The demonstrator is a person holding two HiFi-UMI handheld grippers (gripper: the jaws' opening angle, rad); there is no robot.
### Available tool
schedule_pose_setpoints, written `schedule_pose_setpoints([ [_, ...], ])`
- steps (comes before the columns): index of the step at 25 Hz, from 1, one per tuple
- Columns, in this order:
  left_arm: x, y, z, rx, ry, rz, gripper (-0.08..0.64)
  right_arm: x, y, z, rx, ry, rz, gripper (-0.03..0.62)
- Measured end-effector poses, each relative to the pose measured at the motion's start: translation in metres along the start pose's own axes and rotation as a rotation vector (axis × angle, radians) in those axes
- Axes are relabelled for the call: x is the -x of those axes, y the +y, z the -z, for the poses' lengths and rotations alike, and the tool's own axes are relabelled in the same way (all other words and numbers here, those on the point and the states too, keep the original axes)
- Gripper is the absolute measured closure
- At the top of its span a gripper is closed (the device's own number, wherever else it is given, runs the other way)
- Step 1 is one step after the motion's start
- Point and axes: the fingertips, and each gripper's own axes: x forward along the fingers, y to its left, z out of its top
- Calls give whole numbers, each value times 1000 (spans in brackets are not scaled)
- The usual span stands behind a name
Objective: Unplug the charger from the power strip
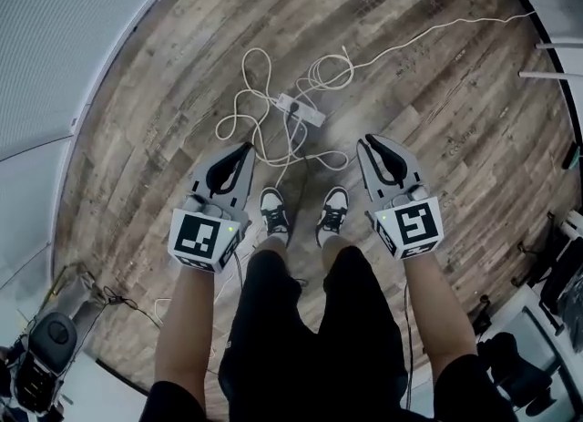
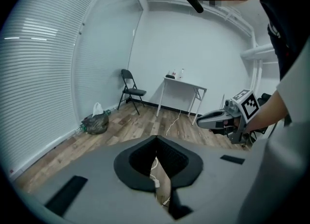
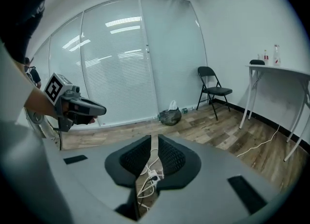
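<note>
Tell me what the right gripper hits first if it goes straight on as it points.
Nothing stands in between; the right gripper would likely reach the wooden floor at the white cables by the power strip, though depth is unclear.

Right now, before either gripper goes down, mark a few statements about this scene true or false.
1. The power strip lies on the wooden floor among loose white cables. True.
2. The right gripper is shut on the charger. False: its jaws are together on nothing, well clear of the power strip.
3. A folding chair stands near a white table. True.
4. The left gripper has its jaws wide apart. False: they are together and hold nothing.
</note>
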Motion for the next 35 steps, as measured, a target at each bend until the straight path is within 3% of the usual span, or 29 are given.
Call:
schedule_pose_setpoints([
  [5,-72,11,106,-3,64,44,540,-67,-9,104,-3,26,-56,536],
  [9,-122,29,185,-26,84,84,540,-125,-8,186,-2,60,-108,461],
  [20,-258,64,350,-91,140,176,540,-236,-35,360,64,105,-176,413],
  [28,-323,69,423,-73,214,262,540,-295,-20,445,118,208,-319,374],
  [35,-352,81,454,-83,271,285,540,-321,-23,473,179,250,-340,375],
])
